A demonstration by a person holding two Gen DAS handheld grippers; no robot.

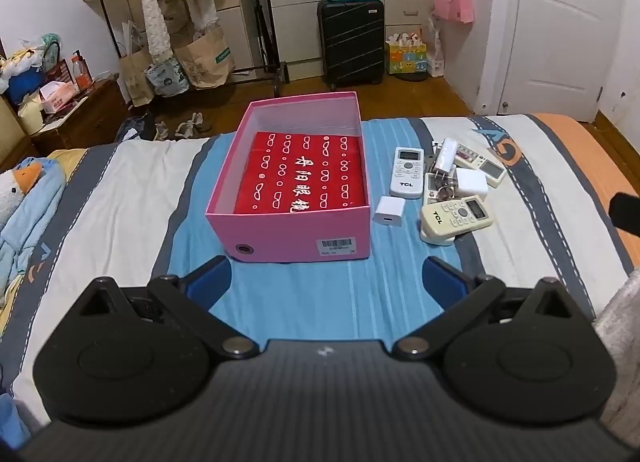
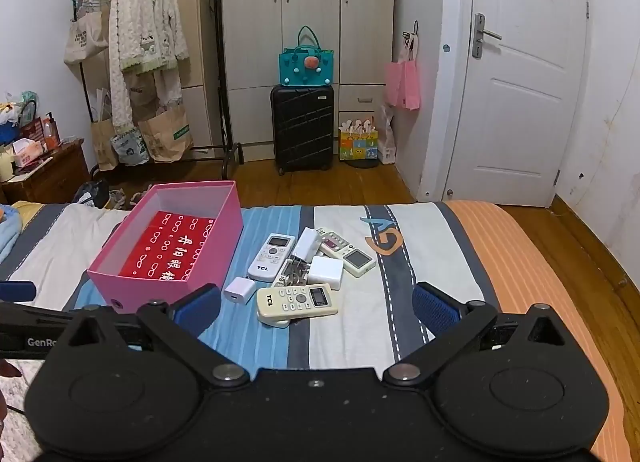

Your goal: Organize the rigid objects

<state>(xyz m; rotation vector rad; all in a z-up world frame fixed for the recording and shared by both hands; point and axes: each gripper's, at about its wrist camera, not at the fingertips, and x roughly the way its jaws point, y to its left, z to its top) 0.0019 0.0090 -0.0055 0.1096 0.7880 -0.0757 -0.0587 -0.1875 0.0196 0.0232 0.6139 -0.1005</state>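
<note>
Hovering over the striped bed [image 2: 420, 229], I hold both claws spread wide with nothing between the pads: my left gripper [image 1: 326, 282] faces the near wall of the pink box [image 1: 296, 232], my right gripper [image 2: 316, 312] faces the heap of small hard things just to the box's right. The box stands open with a red printed packet [image 1: 304, 177] lying flat in its bottom, so there is room, but I judge the soft bedding will let it slide or tilt if I bump it. The heap is the bigger risk: the cream TCL remote [image 2: 296, 300] rests on another piece, the white TCL remote [image 2: 272, 256] leans against a tangle of keys [image 2: 294, 276], and the square white charger [image 2: 326, 272] touches both, so a careless closing could drag neighbours along. The small white plug [image 2: 240, 290] sits apart, nearest the box, and looks easiest to take cleanly.
</note>
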